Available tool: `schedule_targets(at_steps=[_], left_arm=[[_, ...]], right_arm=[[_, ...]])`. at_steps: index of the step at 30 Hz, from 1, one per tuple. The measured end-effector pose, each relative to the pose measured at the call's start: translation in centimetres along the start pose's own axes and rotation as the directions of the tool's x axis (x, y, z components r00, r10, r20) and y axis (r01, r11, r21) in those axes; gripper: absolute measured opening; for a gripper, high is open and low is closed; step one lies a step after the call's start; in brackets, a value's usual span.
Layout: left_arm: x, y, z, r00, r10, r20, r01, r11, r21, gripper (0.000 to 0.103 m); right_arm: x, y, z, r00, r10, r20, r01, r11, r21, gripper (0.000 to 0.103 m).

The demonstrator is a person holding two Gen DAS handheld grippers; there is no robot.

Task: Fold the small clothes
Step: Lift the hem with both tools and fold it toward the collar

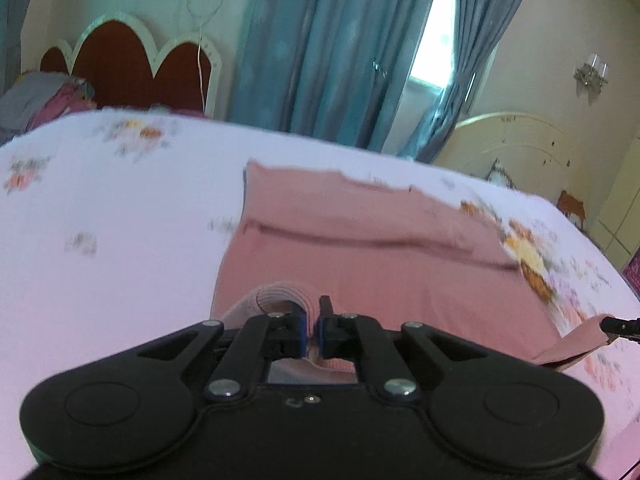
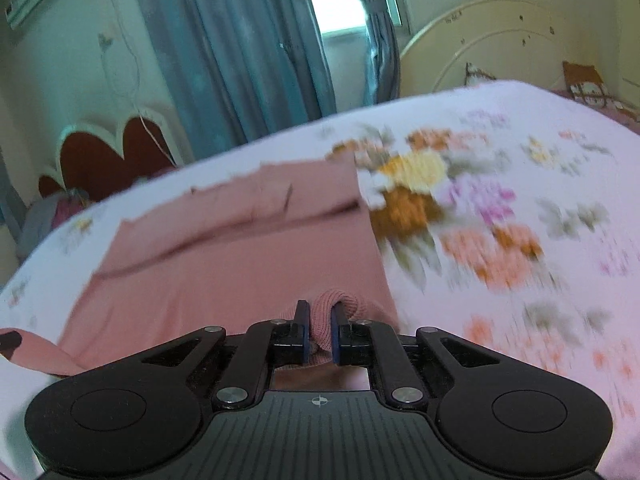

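A pink ribbed garment lies spread on the flowered bedsheet, its far part folded into a band. My left gripper is shut on the garment's near left edge, and the cloth bunches up around the left finger. In the right wrist view the same pink garment stretches away, and my right gripper is shut on a bunched fold of its near right edge. Each gripper's tip shows at the margin of the other view, holding a lifted pink corner.
A red scalloped headboard and a heap of clothes stand at the far left. Blue curtains and a bright window lie beyond the bed. A cream headboard rises at the far right. White flowered sheet surrounds the garment.
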State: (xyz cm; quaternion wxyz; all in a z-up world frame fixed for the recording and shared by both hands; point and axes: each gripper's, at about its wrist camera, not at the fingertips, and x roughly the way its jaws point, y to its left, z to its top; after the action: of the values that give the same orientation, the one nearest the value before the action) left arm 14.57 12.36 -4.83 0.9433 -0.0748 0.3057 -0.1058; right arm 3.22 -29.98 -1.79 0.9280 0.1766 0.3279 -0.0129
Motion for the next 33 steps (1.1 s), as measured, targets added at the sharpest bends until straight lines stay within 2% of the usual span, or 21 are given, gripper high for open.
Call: schedule_targets(at_steps=[6,14,22,28,33], left_arm=[[3.7,0.0,4.1,0.999,0.015,0.047,-0.014,1.000,-0.023,0.005],[9.6,-0.2,8.7,0.997,0.037,0.068,-0.033,0.998,-0.055,0.005],[15.9,-0.6,13.3,0.993,0.067,0.097,-0.059,0.995,-0.081,0.005],[20.6,-0.5,16.0,0.990,0.104,0.093,-0.095,0.991,-0.094,0.005],[24.7,-0.6,16.8,0.989,0.136,0.050,-0.132,0.988,-0.076,0.005]], right_arm=[[4.1,0.5,5.0,0.998,0.033,0.049,-0.034,0.999,0.016,0.009],[11.2,0.7,11.0,0.995,0.053,0.085,-0.058,0.997,0.059,0.009],[17.8,0.9,15.9,0.992,0.046,0.116,-0.056,0.995,0.080,0.009],[23.0,0.2,18.6,0.995,0.037,0.094,-0.049,0.991,0.124,0.009],[27.3,-0.4,19.6,0.998,0.019,0.053,-0.027,0.987,0.159,0.009]])
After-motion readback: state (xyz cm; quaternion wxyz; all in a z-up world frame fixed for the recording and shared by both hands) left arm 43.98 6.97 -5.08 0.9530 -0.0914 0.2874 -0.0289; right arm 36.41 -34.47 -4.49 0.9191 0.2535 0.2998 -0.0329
